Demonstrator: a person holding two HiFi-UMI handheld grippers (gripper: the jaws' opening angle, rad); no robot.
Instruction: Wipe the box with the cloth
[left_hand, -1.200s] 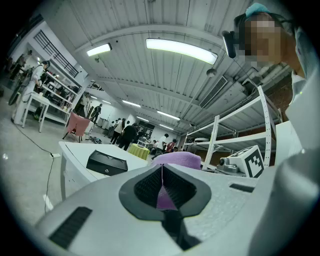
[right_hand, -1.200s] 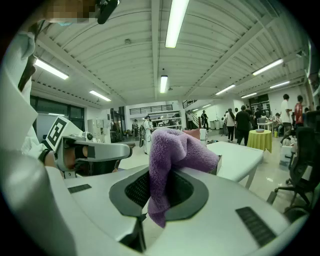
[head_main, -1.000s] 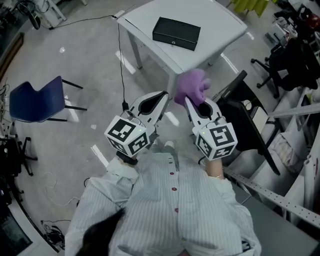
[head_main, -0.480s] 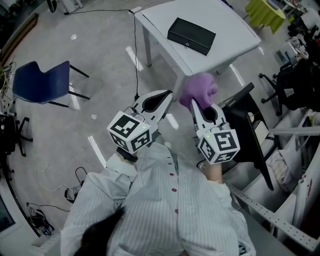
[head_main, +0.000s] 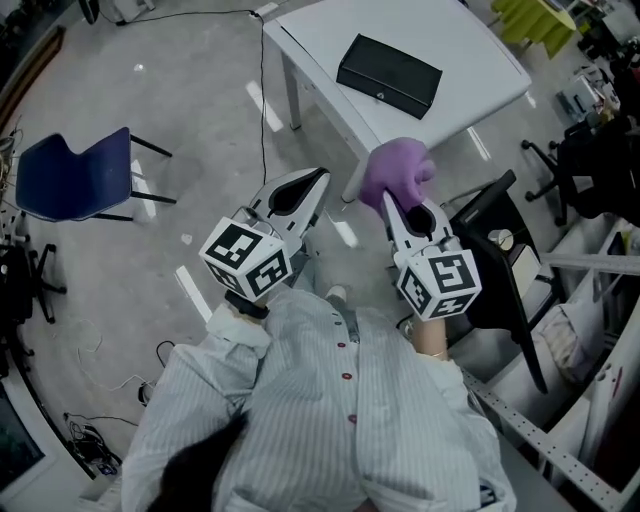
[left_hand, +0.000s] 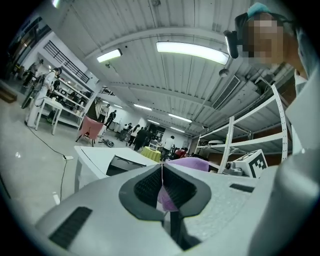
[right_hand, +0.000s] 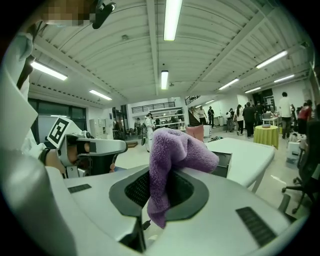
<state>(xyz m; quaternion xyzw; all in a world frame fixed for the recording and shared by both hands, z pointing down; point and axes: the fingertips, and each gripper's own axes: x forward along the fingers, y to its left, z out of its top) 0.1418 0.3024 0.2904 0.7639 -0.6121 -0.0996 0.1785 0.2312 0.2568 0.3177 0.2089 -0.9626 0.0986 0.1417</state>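
Two grippers (head_main: 322, 175) (head_main: 388, 200), one cloth (head_main: 392, 172) nearer box (head_main: 389, 76)

A glossy grey floor (head_main: 180, 100) spreads under a white table (head_main: 310, 40) at 12 o'clock, with a blue chair (head_main: 70, 185) at 9 o'clock (a black cable (head_main: 264, 100) trails between them). Strip lights (right_hand: 171, 17) line the ribbed ceiling.

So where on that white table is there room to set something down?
The table is bare all round the black box: patches to its left and right, a strip toward the near corner. On the right, a black chair crowds the floor.
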